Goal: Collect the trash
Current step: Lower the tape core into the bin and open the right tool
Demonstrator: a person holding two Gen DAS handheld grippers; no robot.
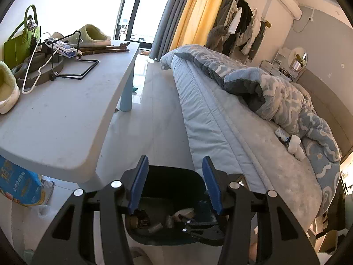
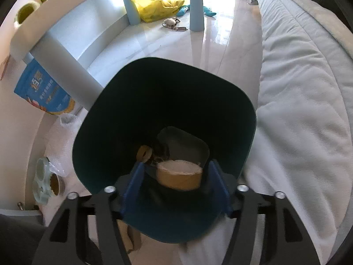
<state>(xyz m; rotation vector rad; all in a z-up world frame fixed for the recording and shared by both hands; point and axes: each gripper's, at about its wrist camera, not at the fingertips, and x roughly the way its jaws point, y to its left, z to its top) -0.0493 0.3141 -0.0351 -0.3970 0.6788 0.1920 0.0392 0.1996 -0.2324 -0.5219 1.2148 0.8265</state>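
Note:
A dark teal trash bin point(image 2: 136, 101) stands on the floor between the table and the bed; it also shows in the left wrist view point(image 1: 176, 176). My right gripper point(image 2: 176, 172) is over the bin's mouth, and a brown tape roll point(image 2: 179, 175) sits between its blue fingers; I cannot tell whether they grip it. Cardboard tubes point(image 2: 143, 153) and scraps lie at the bin's bottom. My left gripper point(image 1: 175, 167) is open and empty above the bin. My right gripper also shows inside the bin in the left wrist view point(image 1: 203, 231). White tissue point(image 1: 295, 146) and a small wrapper point(image 1: 282, 134) lie on the bed.
A white table point(image 1: 66, 114) on the left carries slippers, a hanger, a stand and a green bag point(image 1: 21, 42). The bed point(image 1: 220, 128) with a rumpled blue quilt is on the right. A yellow plastic bag point(image 2: 154, 8), a blue pack point(image 2: 42, 90) and a pet bowl point(image 2: 47, 181) are on the floor.

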